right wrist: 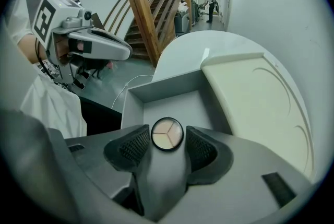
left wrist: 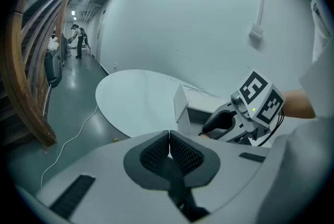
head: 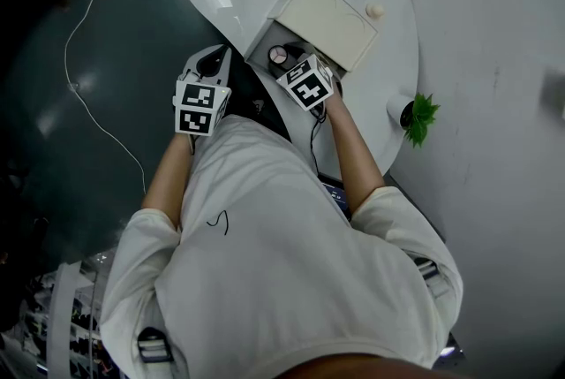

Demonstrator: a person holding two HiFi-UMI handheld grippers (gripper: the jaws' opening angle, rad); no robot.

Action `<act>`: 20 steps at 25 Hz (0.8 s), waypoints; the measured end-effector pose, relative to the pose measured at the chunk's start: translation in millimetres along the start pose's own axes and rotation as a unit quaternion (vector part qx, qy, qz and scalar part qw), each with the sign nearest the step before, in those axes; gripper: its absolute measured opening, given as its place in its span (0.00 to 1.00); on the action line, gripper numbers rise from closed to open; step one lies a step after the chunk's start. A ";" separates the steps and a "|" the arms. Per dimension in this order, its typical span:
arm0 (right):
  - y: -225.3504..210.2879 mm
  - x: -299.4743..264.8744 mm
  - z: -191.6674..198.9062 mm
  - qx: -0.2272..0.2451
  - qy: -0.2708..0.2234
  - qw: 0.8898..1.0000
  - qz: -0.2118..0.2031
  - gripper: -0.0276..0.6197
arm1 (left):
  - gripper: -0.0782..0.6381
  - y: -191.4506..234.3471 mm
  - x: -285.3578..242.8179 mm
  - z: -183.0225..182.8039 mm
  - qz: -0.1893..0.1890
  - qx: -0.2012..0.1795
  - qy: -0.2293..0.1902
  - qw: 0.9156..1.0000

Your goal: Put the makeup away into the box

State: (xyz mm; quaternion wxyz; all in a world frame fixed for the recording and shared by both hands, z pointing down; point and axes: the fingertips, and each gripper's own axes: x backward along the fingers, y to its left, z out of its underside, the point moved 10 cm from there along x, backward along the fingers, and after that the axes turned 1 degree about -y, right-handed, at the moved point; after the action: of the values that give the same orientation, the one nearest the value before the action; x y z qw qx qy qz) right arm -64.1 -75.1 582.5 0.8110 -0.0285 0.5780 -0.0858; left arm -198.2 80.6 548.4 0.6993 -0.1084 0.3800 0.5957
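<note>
The round compact (right wrist: 167, 133) is held between the widely spread jaws of the right hand-held gripper (right wrist: 167, 138) inside the open box (right wrist: 156, 93), and the jaws of the left hand-held gripper (left wrist: 169, 149) are pressed together on nothing.

Right tool (right wrist: 167, 139) gripping round 3-shade compact (right wrist: 167, 133) over open grey box (right wrist: 162, 88), cream lid (right wrist: 250, 97) beside

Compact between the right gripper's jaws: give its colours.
Compact has black rim, three beige-peach wedges; best in right gripper view.

Whether the right tongs (right wrist: 168, 137) pressed on the compact (right wrist: 167, 133) or stood just clear could not be told, their marker cube (head: 309, 87) hid the near part of the box (head: 322, 19) in the head view, and the far people (right wrist: 209, 2) in the corridor were too small.
</note>
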 end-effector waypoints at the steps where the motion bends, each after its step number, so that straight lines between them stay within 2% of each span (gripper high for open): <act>1: 0.2 1.7 -0.4 -0.003 -0.006 1.000 0.003 0.39 | 0.14 -0.4 -0.3 -2.3 0.002 -0.003 0.000 1.000; 6: 2.7 17.2 -3.1 -0.026 -0.033 0.999 0.019 0.43 | 0.14 -5.2 -1.2 -18.5 0.020 -0.022 0.004 1.000; 8: 2.9 27.1 -1.9 -0.052 -0.053 0.997 0.036 0.41 | 0.14 -8.7 -4.8 -28.3 0.036 -0.038 0.004 0.999; 10: 2.3 37.8 2.5 -0.089 -0.075 0.991 0.063 0.35 | 0.14 -13.4 -11.0 -38.6 0.060 -0.058 0.005 0.996; 12: 2.6 49.3 10.1 -0.121 -0.089 0.984 0.094 0.22 | 0.14 -21.2 -17.7 -46.1 0.085 -0.074 0.008 0.994; 14: 1.4 59.6 19.9 -0.153 -0.099 0.975 0.128 0.08 | 0.14 -30.6 -25.7 -51.2 0.108 -0.088 0.015 0.990; 15: 0.4 63.5 24.4 -0.172 -0.106 0.969 0.144 0.04 | 0.14 -34.6 -29.8 -54.4 0.118 -0.097 0.019 0.988; 17: 1.4 71.8 34.0 -0.216 -0.122 0.954 0.171 0.04 | 0.14 -43.0 -36.8 -61.2 0.144 -0.116 0.027 0.982; 20: 13.7 84.2 53.6 -0.279 -0.145 0.924 0.216 0.04 | 0.14 -57.6 -45.2 -65.0 0.190 -0.152 0.047 0.969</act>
State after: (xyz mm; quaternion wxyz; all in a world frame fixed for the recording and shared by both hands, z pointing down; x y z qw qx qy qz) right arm 14.6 -79.0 519.7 0.8438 -0.1404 0.4472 0.2613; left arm -171.6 -8.0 516.3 0.5301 -0.1665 0.3310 0.7627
